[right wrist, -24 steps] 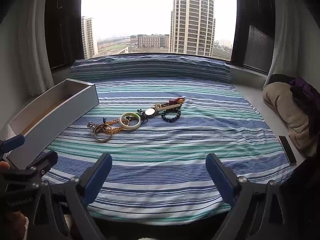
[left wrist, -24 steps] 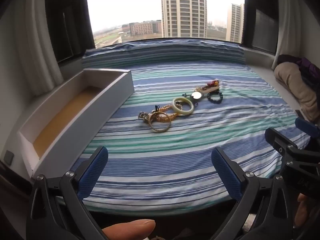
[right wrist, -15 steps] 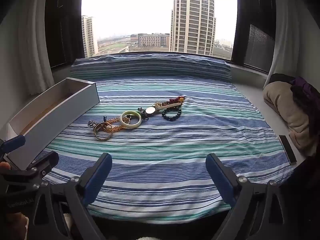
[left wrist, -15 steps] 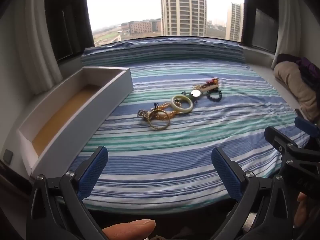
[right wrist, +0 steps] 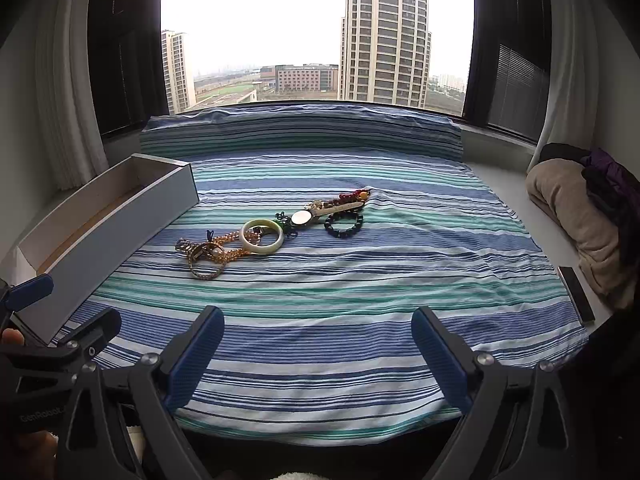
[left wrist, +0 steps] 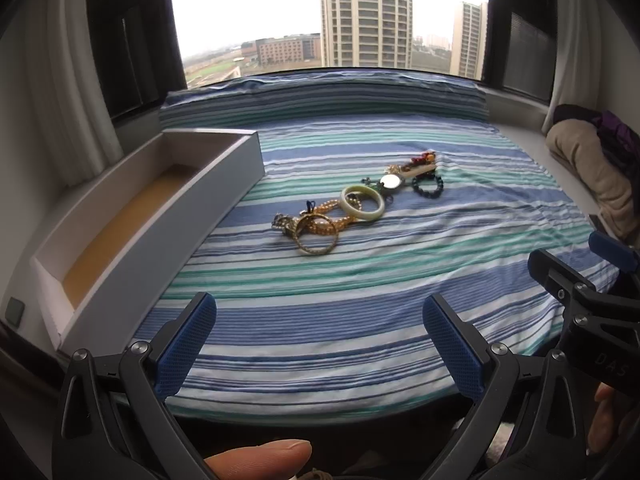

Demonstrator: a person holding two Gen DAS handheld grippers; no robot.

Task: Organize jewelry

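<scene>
The left gripper (left wrist: 320,344) and the right gripper (right wrist: 318,346) hover low in frame over a striped bed sheet (left wrist: 360,300), jaws spread wide and empty. Mid-frame, well beyond them, the jewelry (left wrist: 360,204) lies in a diagonal row: a gold bangle (left wrist: 317,236), a pale jade bangle (left wrist: 363,208), a watch (left wrist: 390,181) and a dark bead bracelet (left wrist: 428,186). At centre left a long white tray (left wrist: 160,236) sits on the sheet's edge, its tan floor bare. Compared with a moment earlier, the scene looks essentially unchanged; nothing has entered the tray.
</scene>
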